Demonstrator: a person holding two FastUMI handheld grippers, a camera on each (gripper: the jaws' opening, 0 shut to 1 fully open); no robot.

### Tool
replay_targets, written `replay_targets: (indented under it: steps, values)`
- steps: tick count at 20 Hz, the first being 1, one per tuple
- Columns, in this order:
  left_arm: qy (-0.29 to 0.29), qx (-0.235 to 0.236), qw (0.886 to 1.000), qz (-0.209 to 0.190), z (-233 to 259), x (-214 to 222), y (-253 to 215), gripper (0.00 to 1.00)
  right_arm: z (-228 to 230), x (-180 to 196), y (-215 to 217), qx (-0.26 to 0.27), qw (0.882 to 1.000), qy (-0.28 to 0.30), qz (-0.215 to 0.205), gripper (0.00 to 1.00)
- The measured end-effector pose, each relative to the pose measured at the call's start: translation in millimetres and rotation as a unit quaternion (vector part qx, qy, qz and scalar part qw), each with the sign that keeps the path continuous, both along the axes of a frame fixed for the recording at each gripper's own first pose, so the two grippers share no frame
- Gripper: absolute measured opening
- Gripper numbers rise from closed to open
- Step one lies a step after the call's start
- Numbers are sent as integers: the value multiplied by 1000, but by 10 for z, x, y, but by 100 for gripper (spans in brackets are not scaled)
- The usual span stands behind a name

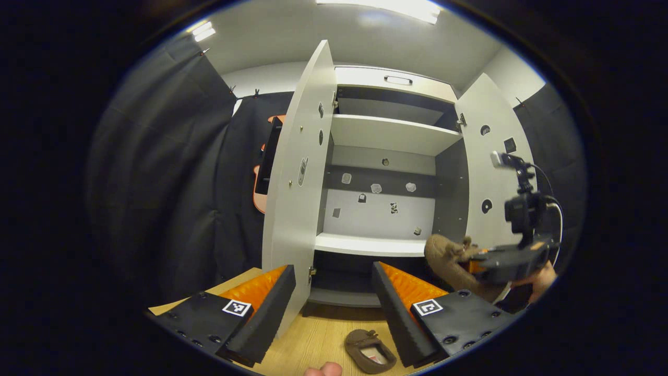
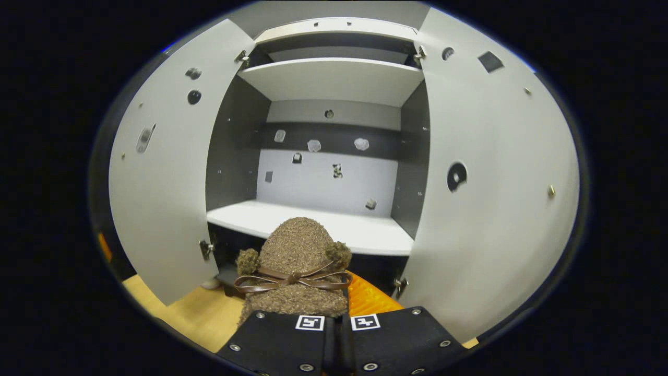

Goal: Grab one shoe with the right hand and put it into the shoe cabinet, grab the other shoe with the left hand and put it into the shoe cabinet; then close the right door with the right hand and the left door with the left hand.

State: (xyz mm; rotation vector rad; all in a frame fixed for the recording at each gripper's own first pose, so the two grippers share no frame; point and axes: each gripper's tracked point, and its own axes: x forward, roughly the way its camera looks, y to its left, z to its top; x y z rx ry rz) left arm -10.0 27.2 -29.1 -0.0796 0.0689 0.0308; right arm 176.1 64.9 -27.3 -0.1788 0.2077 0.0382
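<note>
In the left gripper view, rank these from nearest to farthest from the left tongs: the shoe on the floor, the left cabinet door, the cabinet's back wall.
1. Shoe on the floor, just below and between the left tongs.
2. Left cabinet door, standing open, its lower edge behind the left finger.
3. Cabinet's back wall, deepest, behind the shelves.

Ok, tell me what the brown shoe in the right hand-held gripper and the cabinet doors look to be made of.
The fuzzy brown shoe looks like nubbly boucle or fleece fabric, matte, with small pompoms and a smooth, slightly glossy bow, possibly leather or faux leather. The pale grey cabinet doors look like laminated board: flat, even, satin surfaces with metal hinges and screw points. The core can't be judged.
</note>
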Motion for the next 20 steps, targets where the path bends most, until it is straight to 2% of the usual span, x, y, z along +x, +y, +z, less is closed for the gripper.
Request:
replay_targets:
  steps: [1,3,4,5,7,8,10,12,13,14,15,16,19,20]
  values:
    - [-1,1,1000,0,-2,-20,14,94,178,274,-3,-5,1000,-9,-13,4]
    - [-3,6,1000,7,6,-68,81,97,348,745,-133,-24,998,-23,-44,4]
    - [-1,6,1000,10,-12,-90,112,94,426,1158,-140,-34,998,-15,-54,4]
    - [2,4,1000,12,-26,-112,138,97,402,1405,-145,-38,998,0,-59,4]
    - [6,2,1000,22,-47,-141,225,97,304,1907,-169,-31,997,22,-70,6]
    - [8,2,1000,29,-54,-151,284,94,226,2069,-200,-26,996,36,-79,6]
    - [10,2,999,44,-63,-182,409,94,-15,2360,-250,-22,994,65,-89,7]
    - [16,2,999,52,-92,-194,494,94,-331,2524,-340,-27,988,115,-103,7]
    - [18,3,998,55,-111,-195,529,97,-444,2556,-354,-24,985,136,-107,7]
    - [19,6,998,59,-111,-182,563,94,-549,2586,-348,-13,982,154,-107,9]
    - [20,9,998,61,-120,-169,584,97,-610,2588,-356,-7,980,168,-109,12]
    - [23,10,998,60,-141,-152,585,94,-611,2571,-372,0,979,174,-110,21]
    - [29,13,998,50,-184,-89,518,96,-538,2432,-381,12,978,187,-94,30]
    - [29,15,998,46,-188,-71,486,96,-469,2373,-410,11,979,184,-90,40]
